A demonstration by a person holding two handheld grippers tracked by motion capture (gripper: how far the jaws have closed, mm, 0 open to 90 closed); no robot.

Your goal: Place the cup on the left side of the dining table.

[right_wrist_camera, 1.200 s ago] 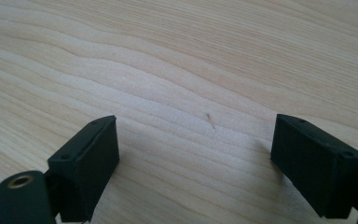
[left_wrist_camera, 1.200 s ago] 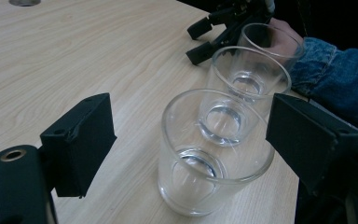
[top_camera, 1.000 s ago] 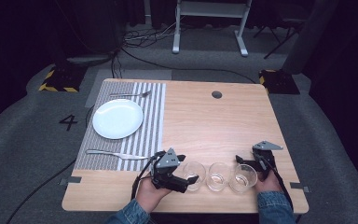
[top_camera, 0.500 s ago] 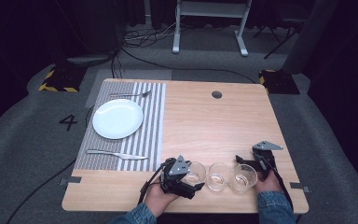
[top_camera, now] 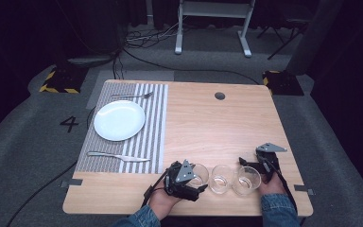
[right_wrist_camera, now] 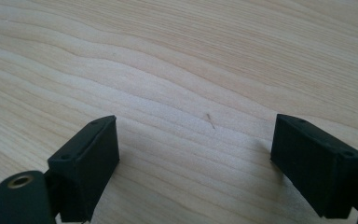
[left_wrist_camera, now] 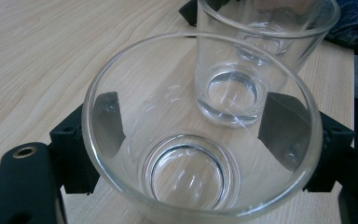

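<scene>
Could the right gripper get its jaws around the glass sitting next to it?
Probably yes. The right gripper has its jaws spread wide with only bare table between them, and the right-hand glass stands beside it, open on that side.

On my counter (top_camera: 227,123) the placemat (top_camera: 156,127) lies at the left, carrying a plate (top_camera: 119,120) with a fork (top_camera: 132,96) behind it and a knife (top_camera: 118,156) before it. Along the near edge I see three glasses in a row: left glass (top_camera: 197,175) between my left gripper's (top_camera: 196,182) jaws, middle glass (top_camera: 220,178), right glass (top_camera: 246,179) beside my right gripper (top_camera: 253,163).
</scene>
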